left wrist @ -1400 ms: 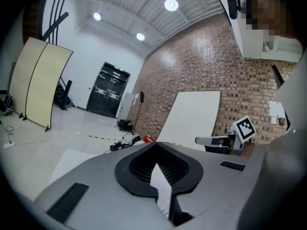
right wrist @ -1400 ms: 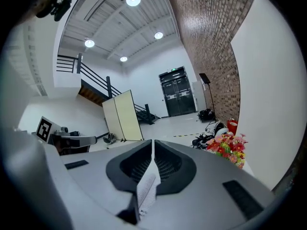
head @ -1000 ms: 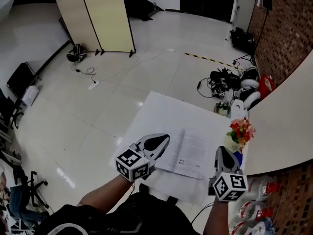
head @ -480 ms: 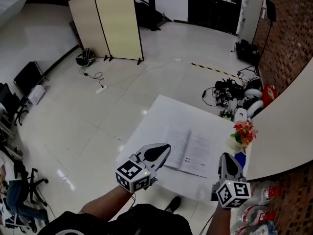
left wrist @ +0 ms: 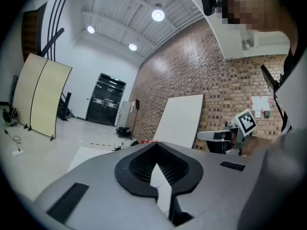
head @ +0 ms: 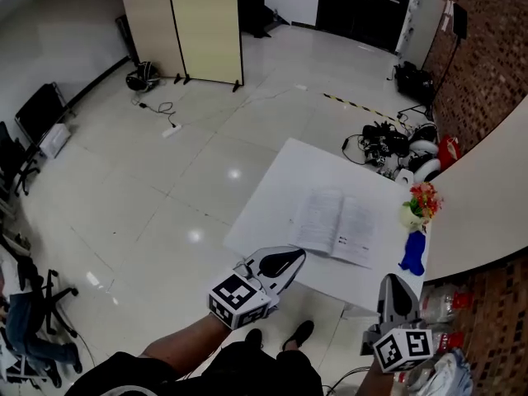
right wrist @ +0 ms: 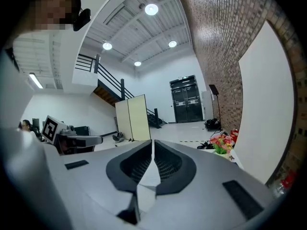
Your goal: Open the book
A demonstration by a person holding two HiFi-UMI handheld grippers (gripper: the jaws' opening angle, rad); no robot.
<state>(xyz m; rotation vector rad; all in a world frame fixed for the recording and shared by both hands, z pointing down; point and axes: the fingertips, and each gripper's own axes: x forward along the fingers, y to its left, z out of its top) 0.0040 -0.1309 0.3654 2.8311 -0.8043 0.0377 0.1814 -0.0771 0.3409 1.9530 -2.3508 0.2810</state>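
Book (head: 334,225) lies open, pages up, on the white table (head: 285,180), over in the table's right half. Sweeping from the left: black chairs (head: 35,114) along the wall, then a cream folding screen (head: 186,23) standing on the shiny floor (head: 165,196). Here's the left gripper (head: 294,257), hovering at the table's near edge, short of the book and not touching it. Its own view shows the jaw tips meeting with nothing between them. Past the book, the right gripper (head: 397,280) hangs by the table's near right corner, jaws drawn together to a thin slit, also empty. Further right, a bunch of flowers (head: 422,200) and a blue object (head: 412,254) sit at the table's right edge, with the brick wall (head: 487,48) beyond.
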